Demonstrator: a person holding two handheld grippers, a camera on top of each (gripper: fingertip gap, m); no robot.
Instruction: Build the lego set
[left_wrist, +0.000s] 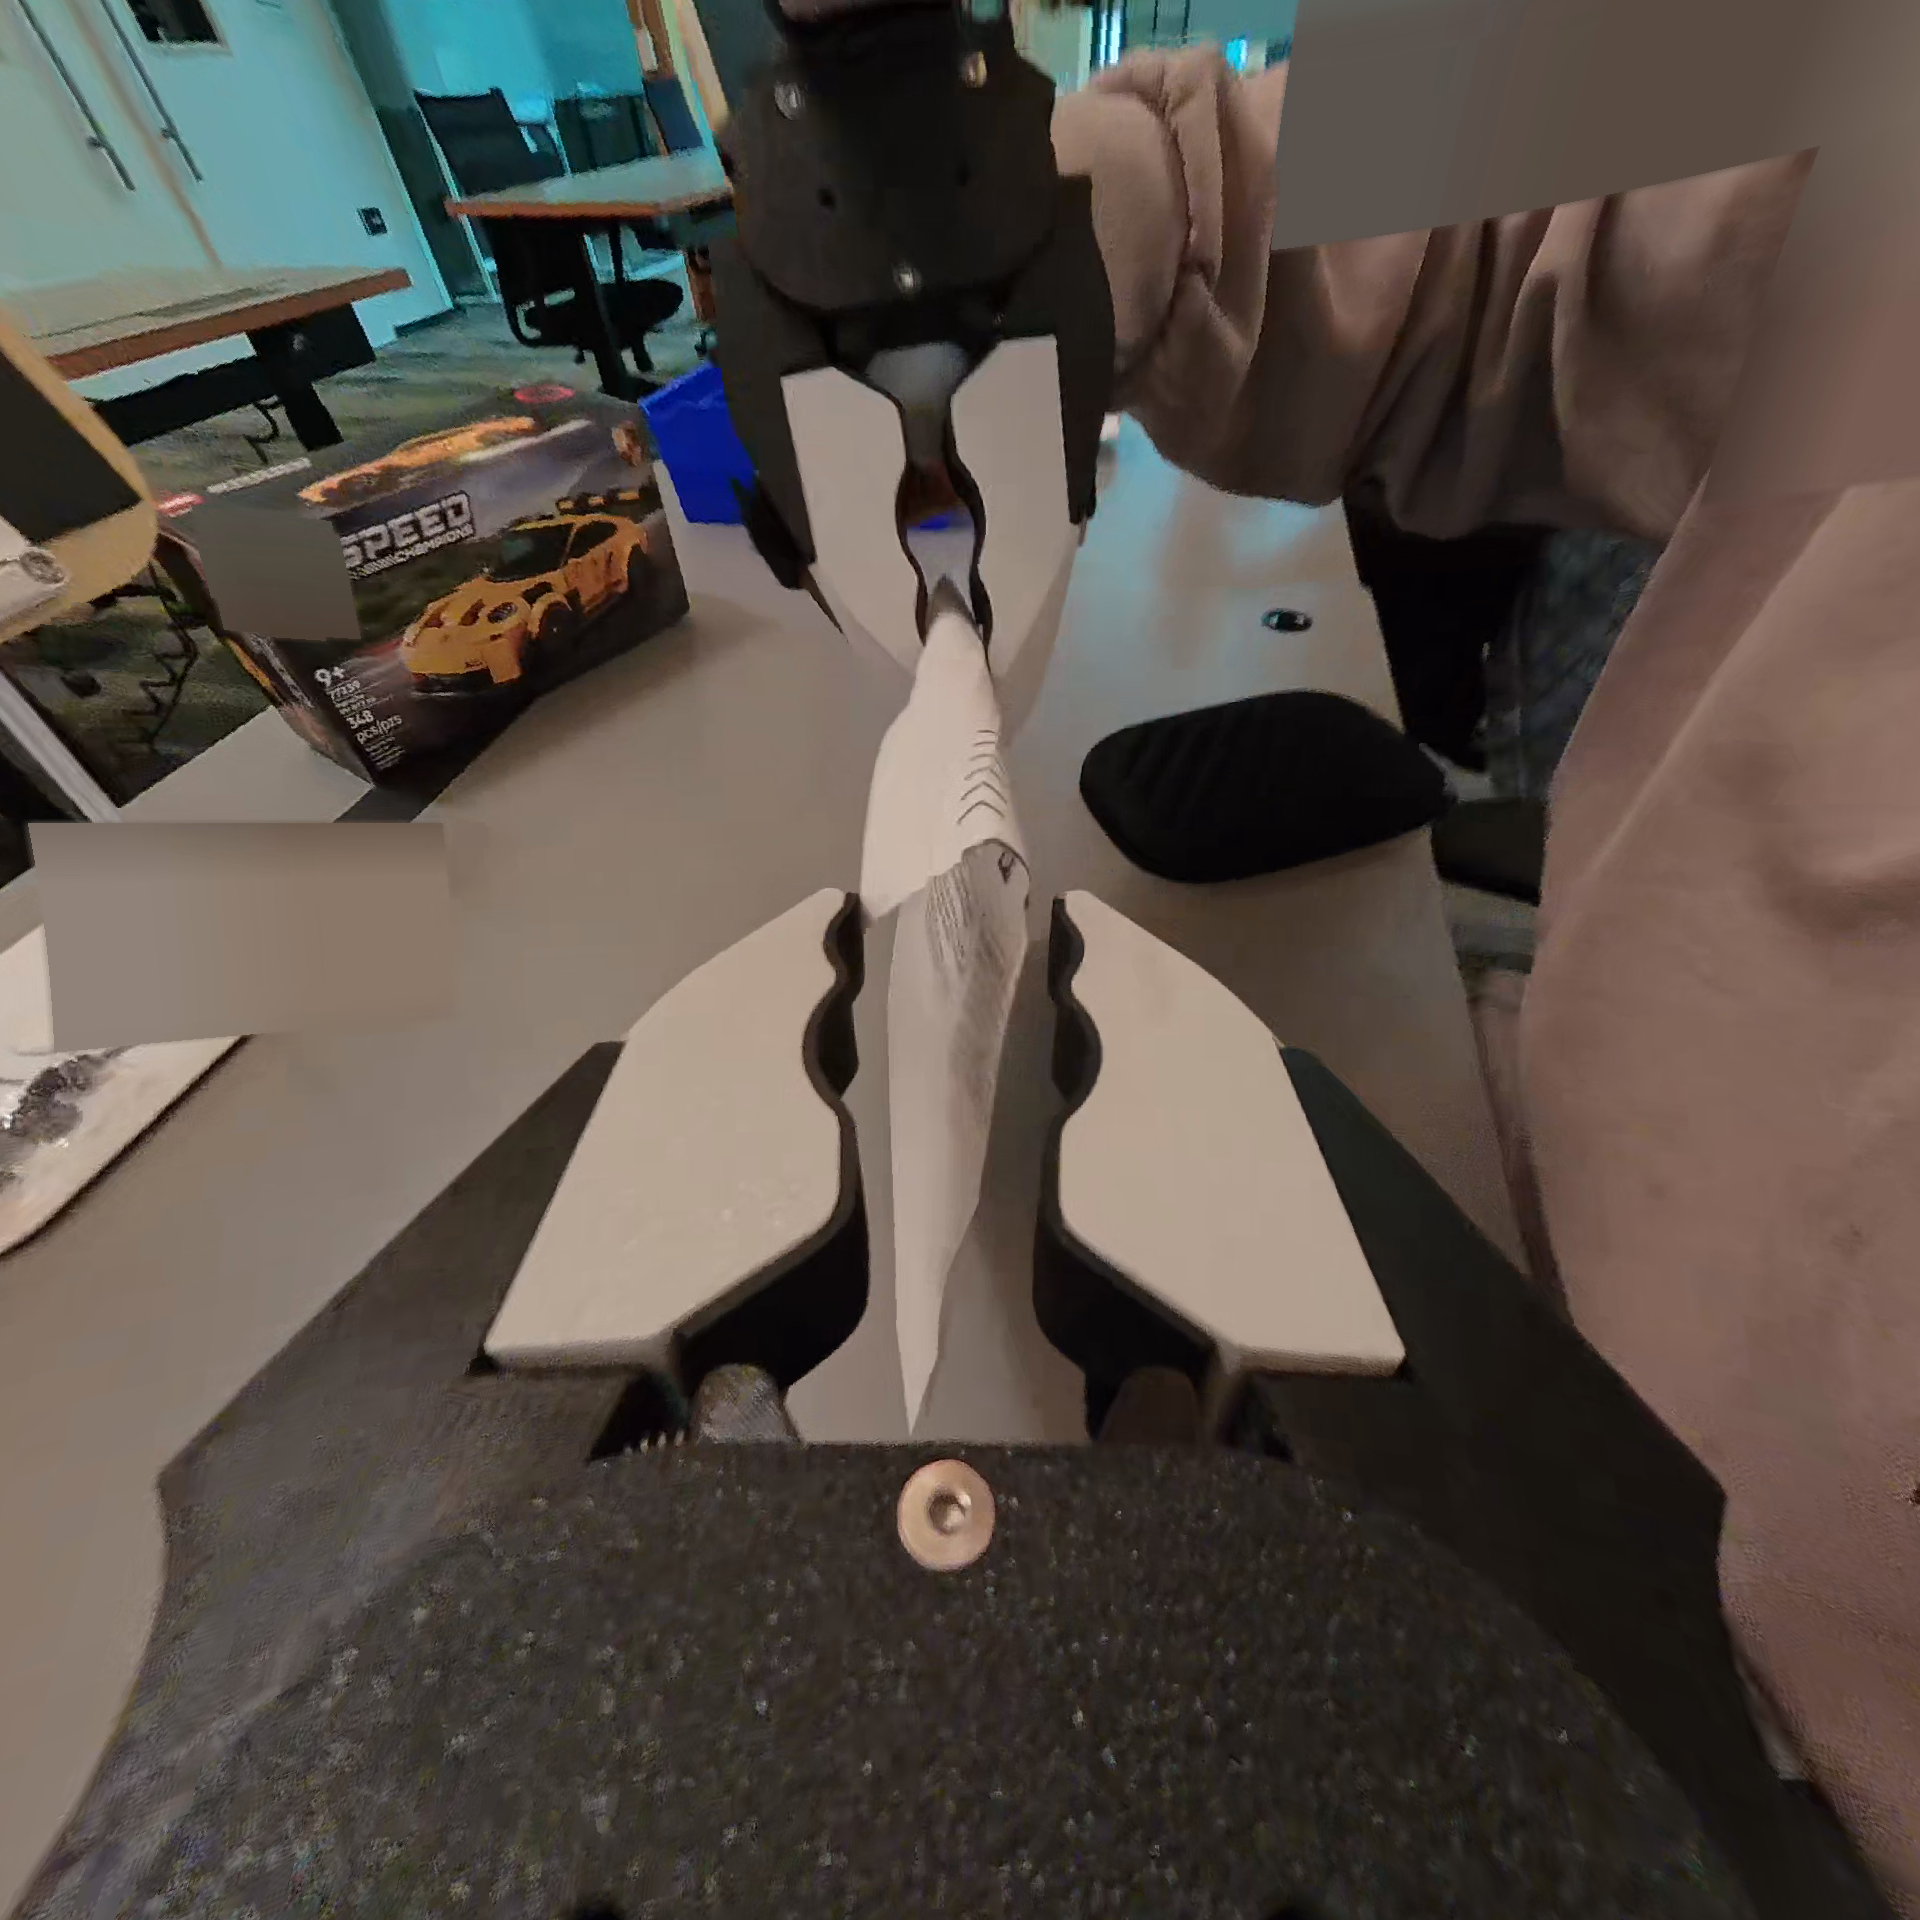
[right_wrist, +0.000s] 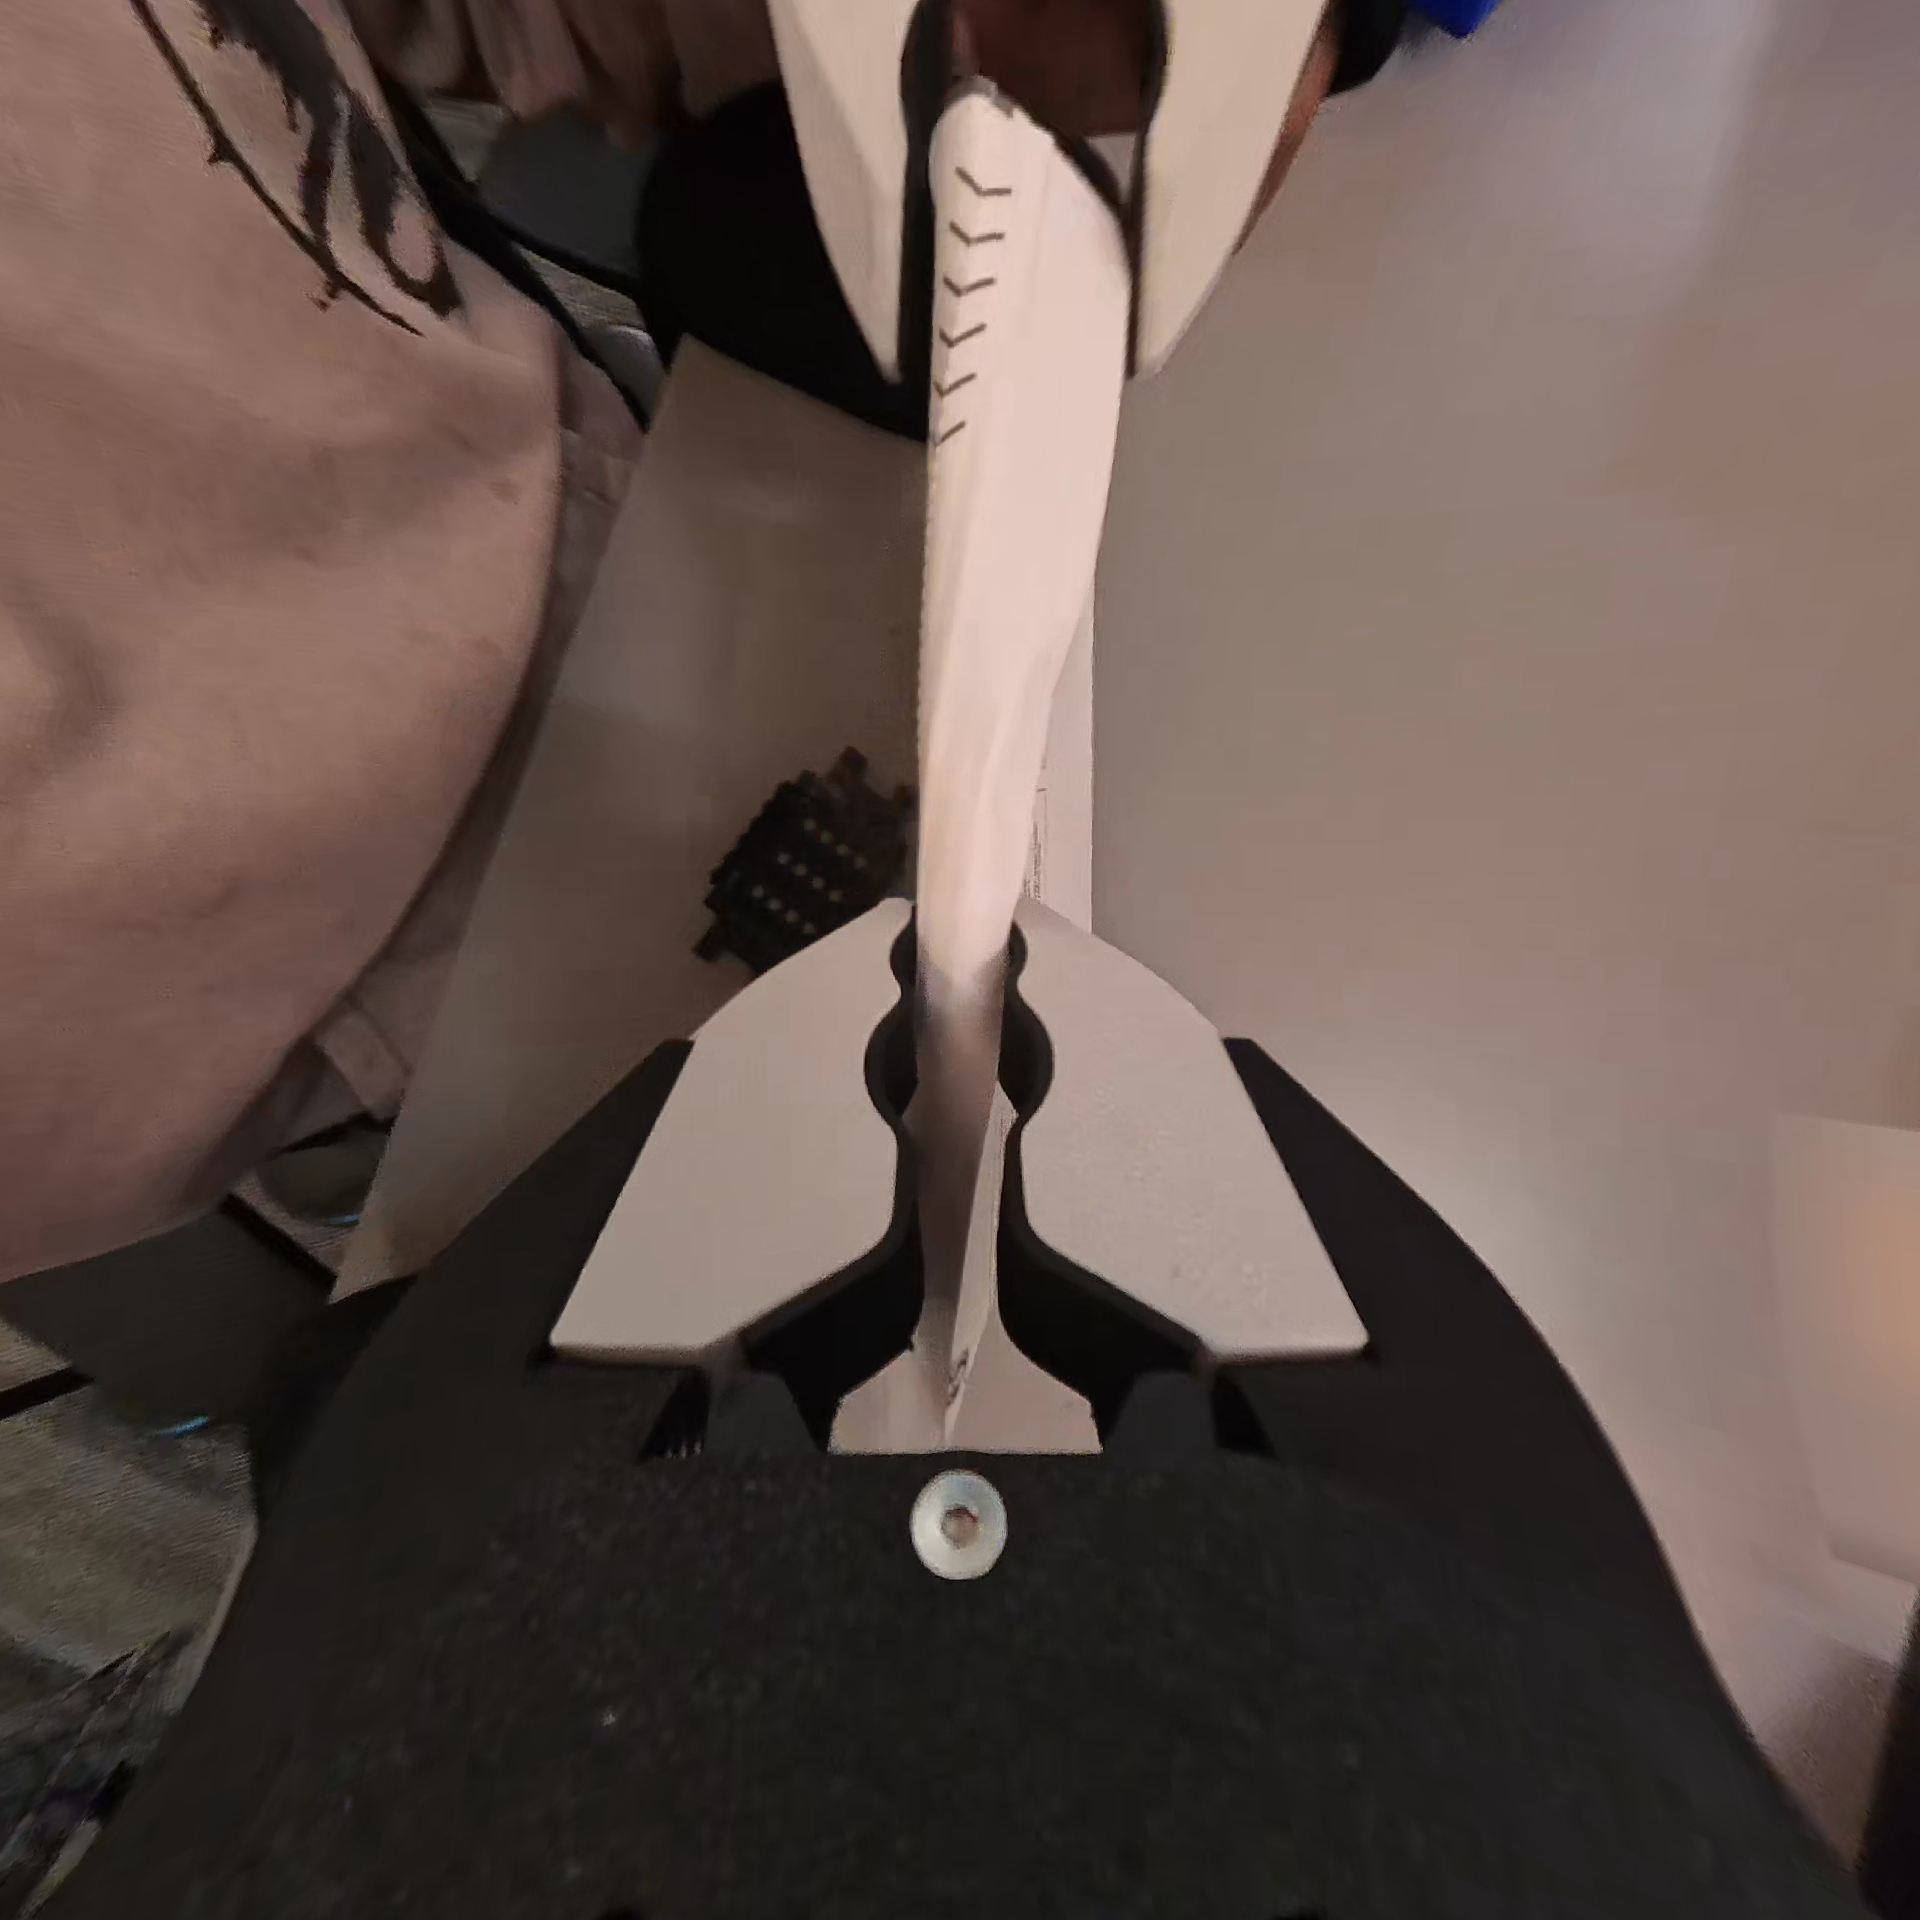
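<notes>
A white paper bag (left_wrist: 940, 790) with black chevron marks is stretched in the air between my two grippers, which face each other. My right gripper (right_wrist: 961, 940) is shut on one end of the bag (right_wrist: 997, 623); it also shows at the top of the left wrist view (left_wrist: 951, 623). My left gripper (left_wrist: 954, 914) is open, with the bag's other end lying loose between its fingers; it also shows at the top of the right wrist view (right_wrist: 1018, 369). A small black Lego assembly (right_wrist: 810, 862) lies on a white sheet (right_wrist: 727, 582) below the bag.
The Lego set box (left_wrist: 457, 592) with yellow cars stands on the grey table (left_wrist: 675, 779) at the left. A black pad (left_wrist: 1257, 784) lies at the right, a blue bin (left_wrist: 696, 436) behind. A clear packet of dark pieces (left_wrist: 52, 1101) is at the left edge. A person's beige sleeve (left_wrist: 1714, 935) fills the right. Tip to tip, the grippers are about 9 cm apart. About 15 cm separates my right fingertips from the small black Lego assembly (right_wrist: 810, 862).
</notes>
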